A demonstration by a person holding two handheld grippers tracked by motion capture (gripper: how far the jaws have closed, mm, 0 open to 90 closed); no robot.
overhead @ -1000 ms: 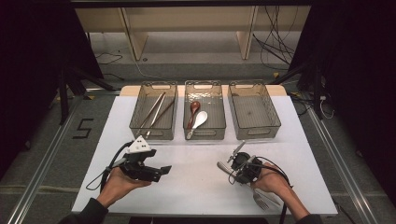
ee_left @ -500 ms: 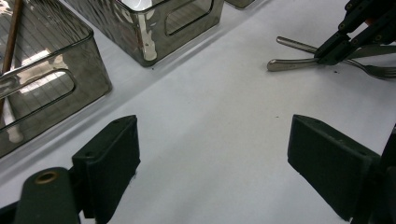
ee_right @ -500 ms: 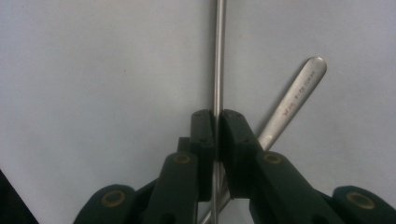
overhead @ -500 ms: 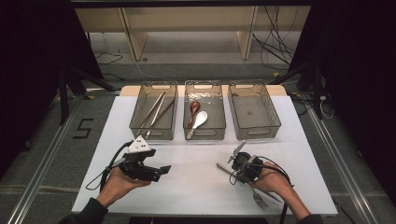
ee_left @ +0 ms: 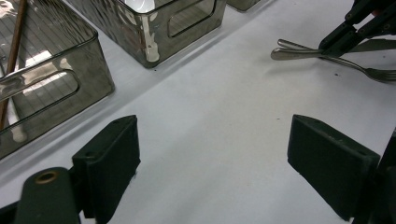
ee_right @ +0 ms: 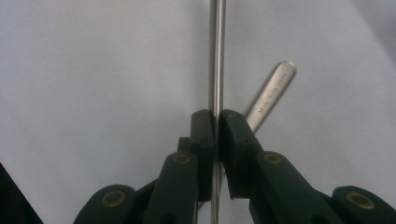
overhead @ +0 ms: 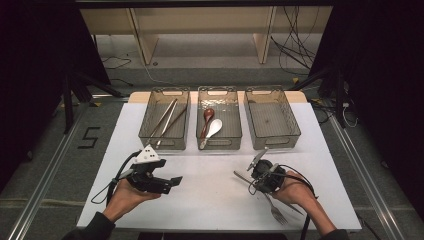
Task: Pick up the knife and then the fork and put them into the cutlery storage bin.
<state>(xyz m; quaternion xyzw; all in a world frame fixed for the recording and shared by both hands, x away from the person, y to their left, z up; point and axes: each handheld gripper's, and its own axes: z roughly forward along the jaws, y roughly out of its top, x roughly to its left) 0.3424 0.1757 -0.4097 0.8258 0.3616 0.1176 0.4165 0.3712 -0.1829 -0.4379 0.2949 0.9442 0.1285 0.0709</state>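
The right gripper [ee_right: 217, 122] had its jaws pressed flat against a thin steel handle [ee_right: 217, 51] that ran straight up between them toward twelve o'clock; the jaws had just been closing on it. A second, flatter steel handle [ee_right: 272, 93] lay on the table just behind it, slanting toward one o'clock, with tiny stamped lettering I could not read. From above, the right gripper [overhead: 261, 176] sat at about four o'clock on the white table [overhead: 210, 195], in the person's right hand [overhead: 296, 191]. A fork [overhead: 275, 211] lay beside that hand, tines pointing toward five o'clock. I could not tell whether the pinched handle belonged to the fork or to the other piece of cutlery [ee_left: 299, 52] lying crossed with it.

The left gripper [overhead: 167, 182], at about eight o'clock on the table, rested in the left hand [overhead: 127, 196] with its jaws spread wide and nothing between them, only bare tabletop.

Farther out, toward twelve o'clock, three clear bins stood in a row, just beside one another. The left bin [overhead: 165, 119] held long tongs [overhead: 165, 121] lying slantwise. The middle bin [overhead: 218, 118] held a brown spoon [overhead: 207, 119] and a white spoon [overhead: 213, 129] side by side. The right bin [overhead: 271, 119] had a bare floor.
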